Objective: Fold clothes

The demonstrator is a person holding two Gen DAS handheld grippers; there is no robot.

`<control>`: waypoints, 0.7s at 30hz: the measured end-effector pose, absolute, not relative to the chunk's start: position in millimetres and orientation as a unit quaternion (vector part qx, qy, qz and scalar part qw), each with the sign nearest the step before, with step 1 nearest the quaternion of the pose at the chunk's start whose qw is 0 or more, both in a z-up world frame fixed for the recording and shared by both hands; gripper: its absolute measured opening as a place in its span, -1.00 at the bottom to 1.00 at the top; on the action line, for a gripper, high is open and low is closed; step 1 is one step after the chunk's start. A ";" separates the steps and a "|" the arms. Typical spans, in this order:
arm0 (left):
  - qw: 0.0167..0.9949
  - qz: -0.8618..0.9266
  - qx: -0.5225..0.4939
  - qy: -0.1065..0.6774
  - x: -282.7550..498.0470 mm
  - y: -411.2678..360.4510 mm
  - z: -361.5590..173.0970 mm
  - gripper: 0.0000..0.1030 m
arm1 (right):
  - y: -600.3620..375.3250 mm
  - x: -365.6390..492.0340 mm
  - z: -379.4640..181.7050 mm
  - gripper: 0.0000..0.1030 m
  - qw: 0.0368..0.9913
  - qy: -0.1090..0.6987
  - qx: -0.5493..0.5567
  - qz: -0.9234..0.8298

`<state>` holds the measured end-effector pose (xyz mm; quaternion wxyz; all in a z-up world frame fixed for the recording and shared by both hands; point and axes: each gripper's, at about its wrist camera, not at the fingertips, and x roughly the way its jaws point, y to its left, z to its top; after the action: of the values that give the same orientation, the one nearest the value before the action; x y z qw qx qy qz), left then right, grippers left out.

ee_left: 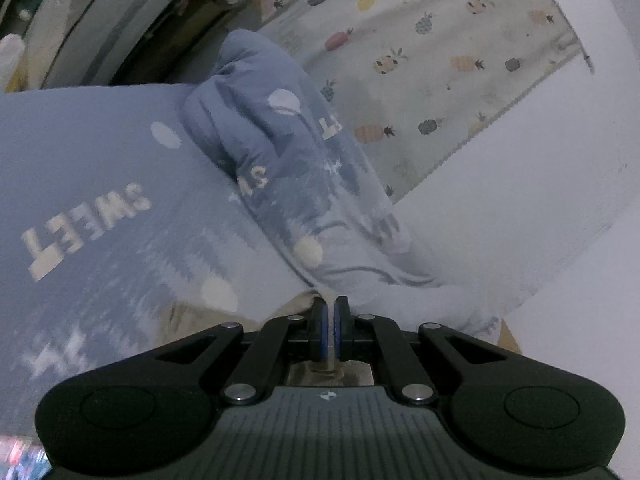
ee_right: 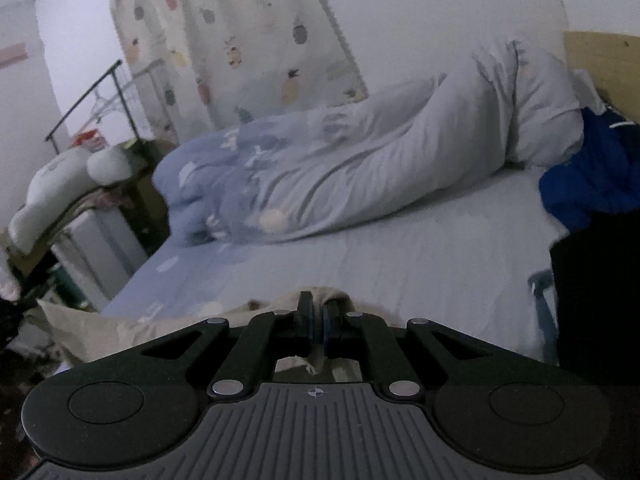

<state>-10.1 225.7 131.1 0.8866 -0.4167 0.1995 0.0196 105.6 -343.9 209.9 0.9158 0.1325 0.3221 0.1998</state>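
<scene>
A beige garment (ee_left: 192, 316) lies low over the bed, mostly hidden behind both grippers. My left gripper (ee_left: 330, 305) is shut on a thin edge of the beige garment. In the right wrist view the same beige garment (ee_right: 96, 334) spreads to the left, and my right gripper (ee_right: 319, 306) is shut on a bunched fold of it just above the bed sheet (ee_right: 420, 264).
A rolled blue-and-white duvet (ee_right: 340, 176) lies across the bed, also in the left wrist view (ee_left: 304, 168). A blue garment (ee_right: 596, 176) and a dark object sit at the right. A pineapple-print curtain (ee_right: 248, 40) hangs behind. Cluttered furniture stands left of the bed.
</scene>
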 end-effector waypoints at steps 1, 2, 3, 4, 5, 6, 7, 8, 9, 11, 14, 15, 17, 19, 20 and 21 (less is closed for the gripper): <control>0.888 0.022 -0.413 0.201 3.8 227.0 127.2 -0.86 | -342.4 120.7 204.2 -0.89 0.917 0.322 0.131 0.196; 0.889 0.023 -0.410 0.202 17.6 228.4 123.3 -0.86 | -340.2 134.5 198.1 -0.89 0.917 0.324 0.130 0.191; 0.891 0.025 -0.406 0.203 31.5 229.7 119.4 -0.86 | -337.0 148.2 190.6 -0.89 0.917 0.327 0.129 0.188; 0.891 0.029 -0.403 0.208 42.2 231.3 113.7 -0.86 | -333.3 162.3 182.1 -0.89 0.917 0.330 0.129 0.185; 0.891 0.032 -0.400 0.213 52.8 232.9 108.0 -0.86 | -329.7 176.4 173.7 -0.89 0.916 0.333 0.128 0.182; 0.890 0.034 -0.397 0.220 68.2 235.1 98.9 -0.86 | -325.5 189.7 165.1 -0.89 0.916 0.337 0.126 0.179; 0.890 0.042 -0.391 0.229 82.1 236.9 90.7 -0.86 | -321.0 202.5 156.4 -0.89 0.915 0.342 0.123 0.177; 0.889 0.048 -0.389 0.238 94.1 238.5 81.8 -0.86 | -316.5 215.3 147.7 -0.89 0.914 0.346 0.120 0.175; 0.889 0.053 -0.384 0.245 105.9 239.0 73.6 -0.86 | -311.9 228.2 139.0 -0.89 0.913 0.350 0.117 0.173; 0.888 0.065 -0.375 0.259 127.8 240.2 56.2 -0.87 | -302.9 253.8 121.6 -0.89 0.911 0.359 0.110 0.168; 0.884 0.085 -0.365 0.280 156.3 242.7 27.3 -0.87 | -292.8 290.0 87.2 -0.89 0.904 0.383 0.099 0.163; 0.881 0.091 -0.363 0.288 164.4 243.5 16.8 -0.87 | -289.8 298.6 76.1 -0.89 0.901 0.390 0.094 0.162; 0.877 0.101 -0.359 0.303 183.2 248.7 -2.5 -0.87 | -284.3 315.9 50.9 -0.89 0.895 0.407 0.088 0.159; 0.873 0.112 -0.357 0.314 199.1 254.4 -20.8 -0.87 | -279.9 330.2 28.9 -0.89 0.890 0.421 0.083 0.155; 0.872 0.114 -0.356 0.317 203.3 255.2 -28.0 -0.87 | -278.9 335.7 20.2 -0.89 0.887 0.427 0.082 0.154; 0.871 0.116 -0.355 0.320 207.6 256.1 -35.2 -0.87 | -278.5 340.0 13.0 -0.89 0.885 0.431 0.082 0.153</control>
<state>207.6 256.1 -35.2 0.8708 -0.3552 0.3196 0.1160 340.0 -278.5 13.0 0.8854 0.0816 0.4311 0.1533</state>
